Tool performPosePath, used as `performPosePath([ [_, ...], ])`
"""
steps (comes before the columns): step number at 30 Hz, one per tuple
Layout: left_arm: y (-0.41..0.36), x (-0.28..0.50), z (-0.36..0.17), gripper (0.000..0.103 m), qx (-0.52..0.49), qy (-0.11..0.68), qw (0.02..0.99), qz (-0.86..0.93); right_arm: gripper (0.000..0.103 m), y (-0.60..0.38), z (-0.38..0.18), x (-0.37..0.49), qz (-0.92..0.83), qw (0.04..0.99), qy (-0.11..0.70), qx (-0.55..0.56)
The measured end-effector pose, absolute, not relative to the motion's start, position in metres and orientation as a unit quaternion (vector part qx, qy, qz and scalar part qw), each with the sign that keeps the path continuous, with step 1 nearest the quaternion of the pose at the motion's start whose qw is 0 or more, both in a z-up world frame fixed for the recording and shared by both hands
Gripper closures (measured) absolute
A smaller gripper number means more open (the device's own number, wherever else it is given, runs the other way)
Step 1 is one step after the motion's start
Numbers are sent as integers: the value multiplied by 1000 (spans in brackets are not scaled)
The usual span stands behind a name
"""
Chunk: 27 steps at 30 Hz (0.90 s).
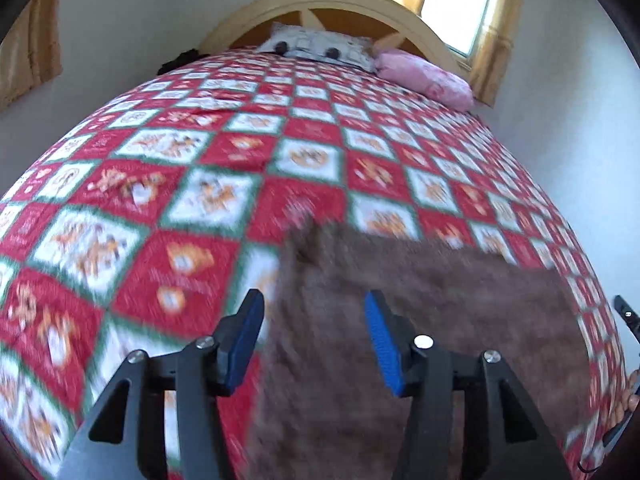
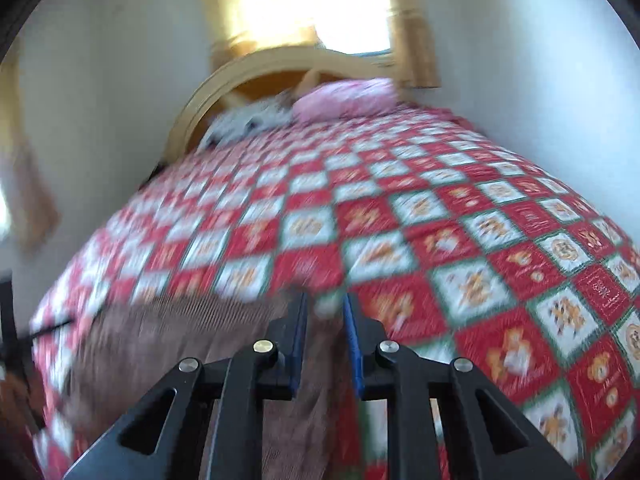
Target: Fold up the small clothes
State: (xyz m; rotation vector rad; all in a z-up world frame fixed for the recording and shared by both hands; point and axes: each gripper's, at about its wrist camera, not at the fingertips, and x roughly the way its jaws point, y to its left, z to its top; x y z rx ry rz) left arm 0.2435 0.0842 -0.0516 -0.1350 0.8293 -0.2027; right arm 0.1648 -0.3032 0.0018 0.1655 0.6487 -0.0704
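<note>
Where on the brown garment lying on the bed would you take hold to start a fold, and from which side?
Probably the brown garment's far left corner, coming down from the near edge. It lies spread flat on the quilt, and that corner sits ruffled and slightly raised, so a finger can slip under. The left gripper hangs open above the left edge.

Left gripper (image 1: 314,312), blue pads spread apart, is seen above the blurred brown garment (image 1: 420,320), which is spread on the red-and-white checked quilt (image 1: 200,168); no pad presses it. A white pillow (image 1: 316,46) and pink pillow (image 1: 424,78) are shown at the arched headboard (image 1: 340,0).
</note>
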Motion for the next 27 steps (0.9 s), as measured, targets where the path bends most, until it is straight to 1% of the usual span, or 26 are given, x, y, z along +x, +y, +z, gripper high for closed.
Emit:
performPosePath([
  [4, 55, 214, -69, 47, -43, 418, 901, -104, 84, -255, -31, 149, -10, 931, 362, 38],
  [7, 41, 200, -84, 47, -21, 421, 901, -99, 84, -246, -60, 143, -26, 921, 386, 56],
  [9, 31, 194, -89, 43, 17, 407, 909, -82, 84, -245, -77, 142, -38, 915, 398, 57],
  [10, 29, 195, -89, 42, 26, 406, 910, -76, 84, -241, -78, 139, -40, 916, 396, 49],
  [11, 29, 195, -89, 38, 28, 406, 911, -72, 84, -240, -77, 138, -42, 917, 393, 45],
  [12, 30, 196, -90, 30, 29, 407, 911, -65, 84, -239, -77, 136, -44, 919, 391, 41],
  [14, 33, 199, -94, 23, 26, 412, 910, -49, 84, -237, -80, 134, -45, 919, 391, 36],
  [17, 34, 199, -95, 21, 25, 411, 910, -47, 84, -242, -81, 133, -40, 919, 390, 49],
  [19, 33, 199, -97, 16, 30, 411, 910, -39, 84, -244, -81, 133, -38, 919, 388, 53],
  [20, 33, 199, -97, 10, 33, 412, 910, -30, 84, -242, -80, 132, -41, 920, 388, 49],
  [21, 34, 199, -97, 8, 33, 415, 909, -22, 84, -240, -79, 134, -43, 920, 388, 42],
  [24, 34, 195, -98, 6, 27, 416, 909, -23, 84, -228, -69, 131, -70, 923, 379, 15],
  [27, 32, 196, -99, 3, 32, 418, 908, -17, 84, -205, -48, 123, -21, 934, 351, 59],
])
